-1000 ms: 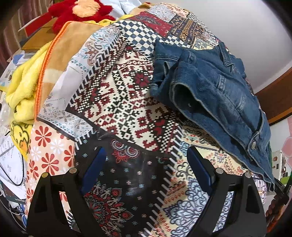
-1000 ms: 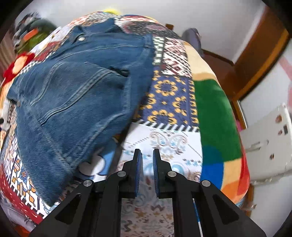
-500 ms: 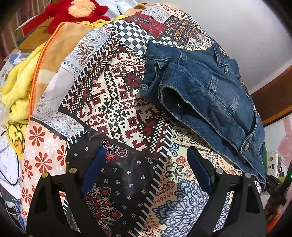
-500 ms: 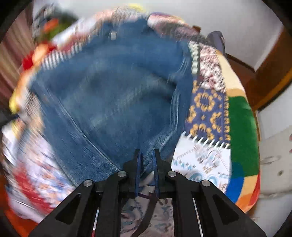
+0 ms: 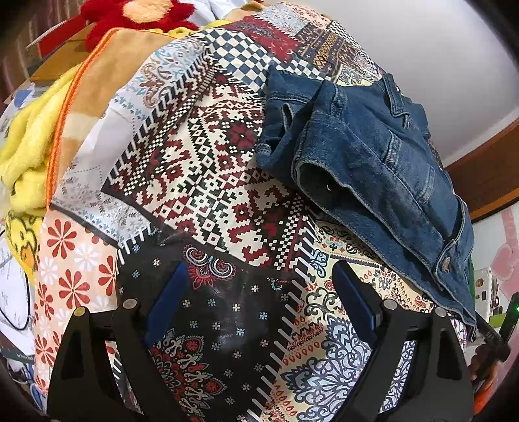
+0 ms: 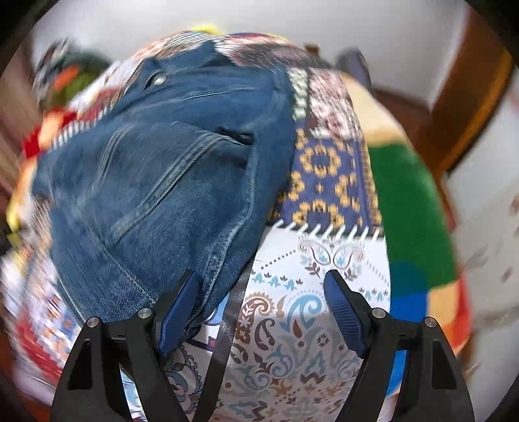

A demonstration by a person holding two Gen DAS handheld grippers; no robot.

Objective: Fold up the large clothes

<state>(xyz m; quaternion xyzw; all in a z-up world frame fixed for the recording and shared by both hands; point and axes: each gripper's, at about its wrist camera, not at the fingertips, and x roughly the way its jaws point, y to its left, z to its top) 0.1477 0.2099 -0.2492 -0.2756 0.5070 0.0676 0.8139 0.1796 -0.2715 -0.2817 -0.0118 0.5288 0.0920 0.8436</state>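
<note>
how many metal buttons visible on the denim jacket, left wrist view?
1: on the denim jacket, one metal button near its lower right hem. Others may be hidden in folds.

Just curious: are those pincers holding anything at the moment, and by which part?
Nothing is held. The right gripper has just opened, the denim jacket hem lying loose beside one finger; the left gripper is open.

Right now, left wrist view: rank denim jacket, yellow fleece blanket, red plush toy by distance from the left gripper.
From the left gripper:
1. Denim jacket, upper right on the patchwork bedspread.
2. Yellow fleece blanket, left edge.
3. Red plush toy, top left, farthest.
</note>
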